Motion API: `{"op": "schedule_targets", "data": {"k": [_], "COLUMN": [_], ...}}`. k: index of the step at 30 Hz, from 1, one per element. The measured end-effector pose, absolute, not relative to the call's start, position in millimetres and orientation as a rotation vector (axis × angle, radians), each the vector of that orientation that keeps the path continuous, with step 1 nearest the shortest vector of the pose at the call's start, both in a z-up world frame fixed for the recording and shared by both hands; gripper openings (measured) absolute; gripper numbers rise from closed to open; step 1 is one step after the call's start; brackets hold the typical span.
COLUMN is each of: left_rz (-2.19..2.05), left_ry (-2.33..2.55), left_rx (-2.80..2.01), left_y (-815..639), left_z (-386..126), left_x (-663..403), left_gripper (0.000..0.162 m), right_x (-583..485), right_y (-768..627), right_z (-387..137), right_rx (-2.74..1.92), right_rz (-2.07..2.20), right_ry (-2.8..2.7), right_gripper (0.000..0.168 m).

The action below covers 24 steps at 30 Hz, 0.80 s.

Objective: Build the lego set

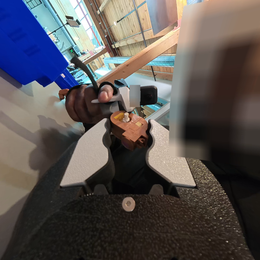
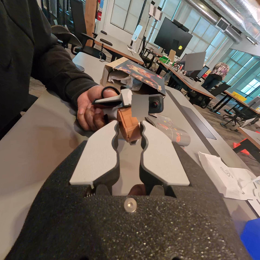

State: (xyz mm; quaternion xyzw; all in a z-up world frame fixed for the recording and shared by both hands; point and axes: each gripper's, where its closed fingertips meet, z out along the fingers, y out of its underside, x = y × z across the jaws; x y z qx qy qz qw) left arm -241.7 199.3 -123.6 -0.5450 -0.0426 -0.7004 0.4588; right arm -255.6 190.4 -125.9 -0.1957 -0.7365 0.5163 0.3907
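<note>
Brown lego assembly [image 1: 130, 128] held above grey table [image 2: 42, 140], clamped at fingertips of left gripper [image 1: 128, 126]. Right gripper [image 2: 128, 130] fingers closed against same assembly [image 2: 128, 126], contact apparently on both sides. White peg [image 1: 125, 117] upright on top.

Two close wrist views facing each other, sharing the brown lego piece [image 1: 129, 129].

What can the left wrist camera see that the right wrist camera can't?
Only the left wrist view shows the big blue bin, the wooden ceiling beams and the yellow pieces and white peg on top of the model. Only the right wrist view shows the torn set box, the instruction booklet and the dark monitor. Both show the brown Lego model held between both tools, left tool and right tool.
</note>
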Motion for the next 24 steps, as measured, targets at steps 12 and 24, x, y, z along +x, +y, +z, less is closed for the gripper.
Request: {"op": "schedule_targets", "data": {"k": [12,24], "left_rz": [-1.723,-1.729], "left_ry": [-0.09,-0.082], "left_rx": [-1.361,-1.366], "left_y": [198.5,197.6], "left_z": [-124.7,-124.8], "left_x": [-238.8,-236.9], "left_gripper": [0.05,0.05], "right_x": [-252.9,-250.6], "right_y": [189.5,188.2], "right_z": [-126.8,-127.2], "right_rx": [-0.5,-0.483], "right_rz": [1.35,1.351], "right_ry": [-1.909,-1.923], "right_gripper": [0.026,0.025]}}
